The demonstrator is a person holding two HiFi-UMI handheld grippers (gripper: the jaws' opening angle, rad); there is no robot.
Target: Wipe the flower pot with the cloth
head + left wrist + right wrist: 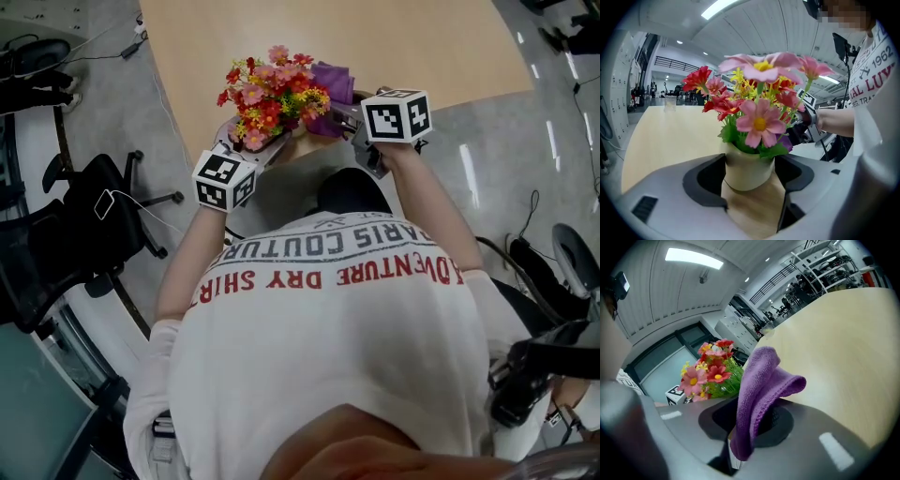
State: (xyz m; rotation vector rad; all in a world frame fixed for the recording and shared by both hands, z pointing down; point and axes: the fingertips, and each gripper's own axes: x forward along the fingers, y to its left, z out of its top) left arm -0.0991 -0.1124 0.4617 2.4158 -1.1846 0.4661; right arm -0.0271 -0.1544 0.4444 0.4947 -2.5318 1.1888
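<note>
A cream flower pot point(747, 172) full of red, pink and yellow artificial flowers point(759, 101) sits between the jaws of my left gripper point(750, 161). Both dark pads press on the pot's sides, just above the wooden table point(670, 136). In the head view the flowers point(272, 89) hide the pot, with the left gripper point(262, 145) below them. My right gripper point(749, 420) is shut on a purple cloth point(764, 380), which stands up out of the jaws in a fold. The cloth point(330, 86) hangs just right of the bouquet, by the right gripper point(349, 117).
The table point(422, 47) ends in a curved edge close to the person's body. A black office chair point(84, 216) stands on the floor at the left, with cables around it. More dark equipment point(553, 281) sits at the right.
</note>
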